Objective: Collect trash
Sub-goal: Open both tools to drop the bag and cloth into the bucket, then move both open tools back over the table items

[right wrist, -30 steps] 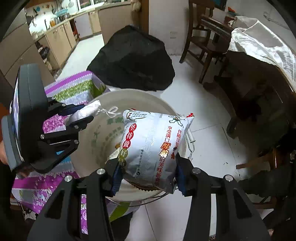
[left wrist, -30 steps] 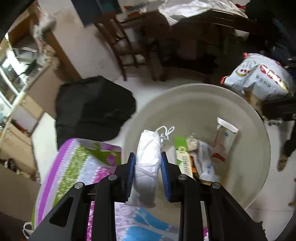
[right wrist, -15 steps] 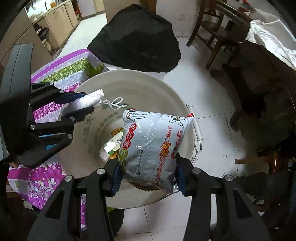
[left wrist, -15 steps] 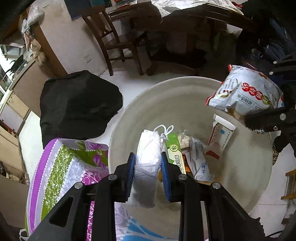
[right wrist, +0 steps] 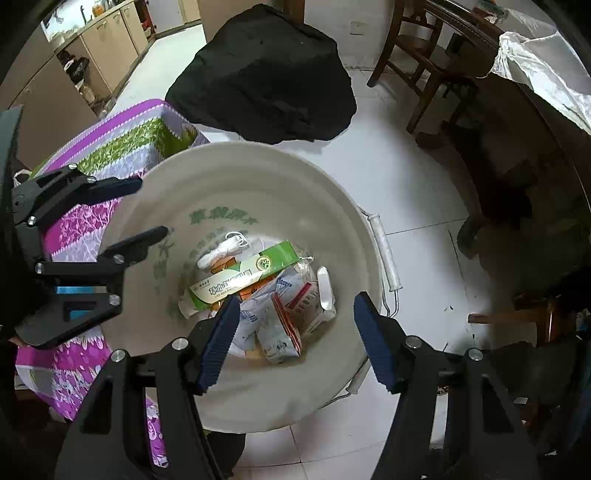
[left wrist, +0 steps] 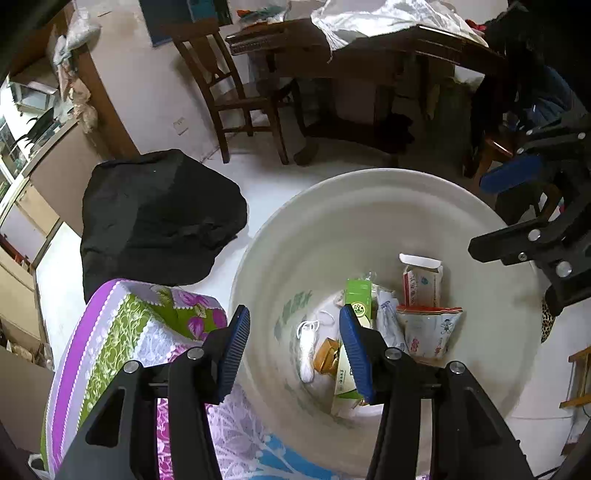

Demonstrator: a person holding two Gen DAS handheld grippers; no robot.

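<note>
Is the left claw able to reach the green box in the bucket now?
Probably yes: the left claw is open above the bucket, and the green box lies on top, uncovered.

1. We are in a lived-in home: white floor tiles, a wooden chair and a dark wooden table.
2. We see kitchen cabinets through a doorway.
3. We have a flowered cloth beside a washbasin.
</note>
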